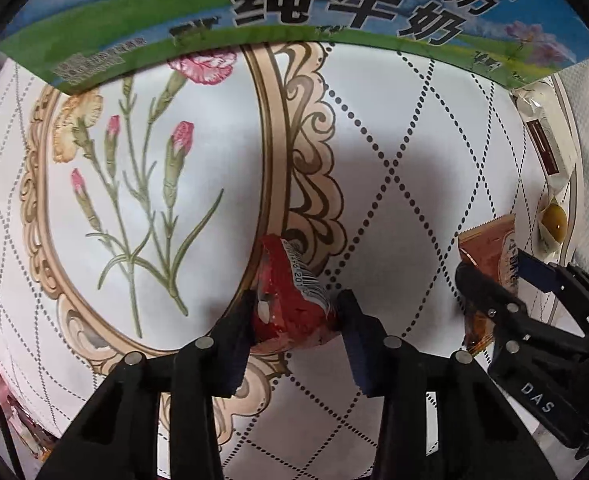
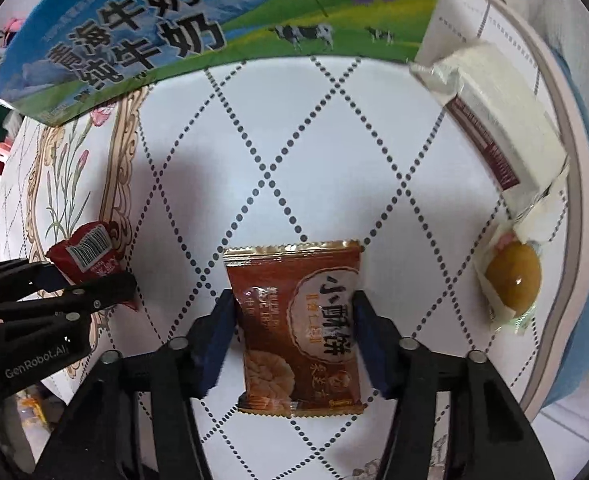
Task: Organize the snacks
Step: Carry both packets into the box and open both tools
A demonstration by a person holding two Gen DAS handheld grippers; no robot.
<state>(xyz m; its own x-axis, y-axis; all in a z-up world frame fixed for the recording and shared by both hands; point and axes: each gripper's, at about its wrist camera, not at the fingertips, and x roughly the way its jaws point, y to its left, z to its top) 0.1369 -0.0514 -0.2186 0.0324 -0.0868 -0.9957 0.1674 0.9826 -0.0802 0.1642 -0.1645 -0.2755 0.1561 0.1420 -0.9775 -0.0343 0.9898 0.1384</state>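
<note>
My left gripper (image 1: 294, 312) is shut on a red snack packet (image 1: 290, 300) with a barcode, over the floral tablecloth (image 1: 174, 160). My right gripper (image 2: 294, 312) is shut on a brown biscuit packet (image 2: 298, 328) with Chinese lettering. In the left wrist view the right gripper (image 1: 506, 276) and its brown packet (image 1: 490, 256) show at the right. In the right wrist view the left gripper (image 2: 90, 276) and the red packet (image 2: 88, 254) show at the left.
A blue and green milk carton box (image 2: 174, 32) stands at the back, also in the left wrist view (image 1: 294, 0). A white wrapped bar (image 2: 502, 120) and a packed yellow-green round snack (image 2: 514, 280) lie at the table's right edge.
</note>
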